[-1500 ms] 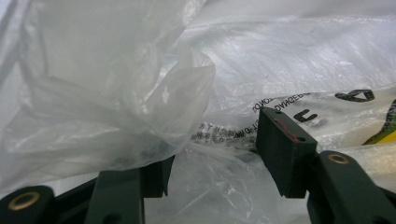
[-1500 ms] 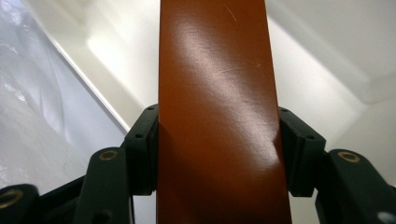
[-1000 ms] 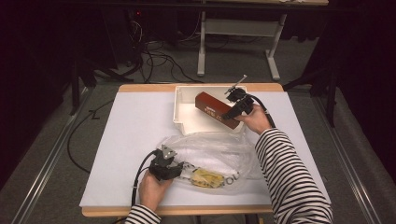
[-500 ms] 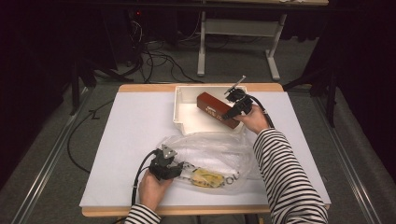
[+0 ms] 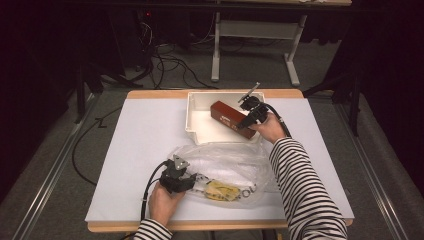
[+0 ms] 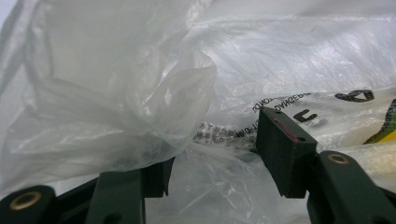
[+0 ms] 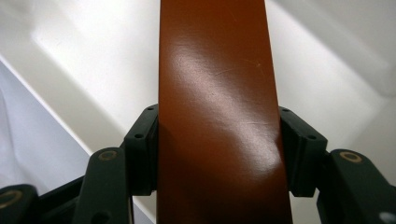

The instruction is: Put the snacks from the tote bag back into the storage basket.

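A glossy brown box (image 5: 226, 114) hangs tilted over the white tray (image 5: 200, 131) at the back of the table. My right gripper (image 5: 244, 121) is shut on its near end. In the right gripper view, both pads press the sides of the box (image 7: 215, 70) above the tray's wall (image 7: 327, 70). A crumpled clear plastic bag (image 5: 230, 167) with black print and a yellow item (image 5: 222, 190) inside lies at the front. My left gripper (image 5: 191, 181) is at its left end, open. Bag film (image 6: 140, 102) bunches between the jaws of the left gripper (image 6: 217, 154), draped over the left one, with the right pad's face bare.
A white sheet (image 5: 145, 145) covers the wooden table, whose edge (image 5: 160, 93) shows at the back. Cables (image 5: 165, 65) and a stand's legs (image 5: 216, 55) are on the floor beyond. A cable (image 5: 150, 185) trails from the left gripper over the front edge.
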The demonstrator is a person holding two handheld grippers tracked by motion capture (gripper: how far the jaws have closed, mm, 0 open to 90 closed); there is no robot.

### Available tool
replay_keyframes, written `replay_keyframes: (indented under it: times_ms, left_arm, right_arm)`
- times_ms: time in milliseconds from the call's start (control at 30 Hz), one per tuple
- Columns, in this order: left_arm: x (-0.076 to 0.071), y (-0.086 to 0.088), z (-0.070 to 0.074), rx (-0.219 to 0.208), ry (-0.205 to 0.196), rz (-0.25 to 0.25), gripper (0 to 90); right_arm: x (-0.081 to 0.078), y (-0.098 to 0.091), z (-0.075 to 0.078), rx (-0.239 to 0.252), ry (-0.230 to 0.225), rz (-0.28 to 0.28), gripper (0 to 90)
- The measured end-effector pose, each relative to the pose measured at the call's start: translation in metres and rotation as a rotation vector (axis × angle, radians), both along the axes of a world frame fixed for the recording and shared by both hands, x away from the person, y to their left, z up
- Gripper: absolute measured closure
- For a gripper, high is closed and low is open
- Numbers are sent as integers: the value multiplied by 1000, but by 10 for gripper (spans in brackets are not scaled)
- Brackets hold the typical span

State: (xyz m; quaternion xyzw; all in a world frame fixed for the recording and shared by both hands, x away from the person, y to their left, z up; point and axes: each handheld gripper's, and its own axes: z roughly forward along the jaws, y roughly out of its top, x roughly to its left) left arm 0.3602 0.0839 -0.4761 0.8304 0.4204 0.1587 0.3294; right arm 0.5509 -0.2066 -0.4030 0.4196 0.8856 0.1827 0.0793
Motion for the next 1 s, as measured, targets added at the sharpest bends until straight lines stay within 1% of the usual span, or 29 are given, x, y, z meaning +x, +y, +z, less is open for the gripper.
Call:
replay_keyframes:
  times_ms: [67,133,167,267,300,333,367,400,600,633,733,767,800,833,867,900,933,967,1000]
  left_arm:
    - [0,0,0,0,0,0,482]
    - [0,0,0,0,0,0,482]
    - [0,0,0,0,1,0,482]
    - [0,0,0,1,0,-1,482]
    - [0,0,0,0,-1,-1,482]
    - [0,0,0,1,0,-1,482]
    - [0,0,0,0,-1,-1,482]
    - [0,0,0,0,-1,-1,482]
    - [0,0,0,0,-1,-1,482]
    - [0,0,0,0,-1,-1,482]
    - [0,0,0,0,-1,-1,482]
    - [0,0,0,-1,-1,-1,482]
    - [0,0,0,-1,-1,-1,482]
    - [0,0,0,-1,-1,-1,482]
    - [0,0,0,-2,-1,-1,482]
    - [0,0,0,-2,-1,-1,483]
    - [-1,0,-1,-6,-5,2,483]
    - [-1,1,-1,-8,-8,2,483]
    - [-1,1,-1,-8,-10,1,483]
  right_arm:
    - [1,-1,-1,-1,0,10,421]
    - [1,-1,-2,-8,10,3,421]
    - [2,-2,-3,-15,13,10,420]
    - [2,-3,-6,-24,42,-11,421]
    - [3,-4,-7,-31,35,4,421]
    - [3,-4,-8,-35,39,3,422]
    - [2,-3,-8,-43,56,-12,422]
    - [3,-3,-9,-47,47,7,422]
    - [2,0,-8,-29,43,-4,422]
    - [3,0,-8,-23,33,20,421]
    - [2,3,-10,-21,43,24,413]
    - [3,3,-11,-20,39,43,402]
    - [3,3,-11,-13,52,36,377]
    - [4,3,-11,-12,47,31,351]
    - [3,4,-10,-9,52,7,330]
    - [3,4,-9,-4,44,4,313]
    - [1,5,-7,-4,45,-17,305]
    - [1,4,-5,0,18,7,301]
    - [0,4,-3,4,9,3,297]
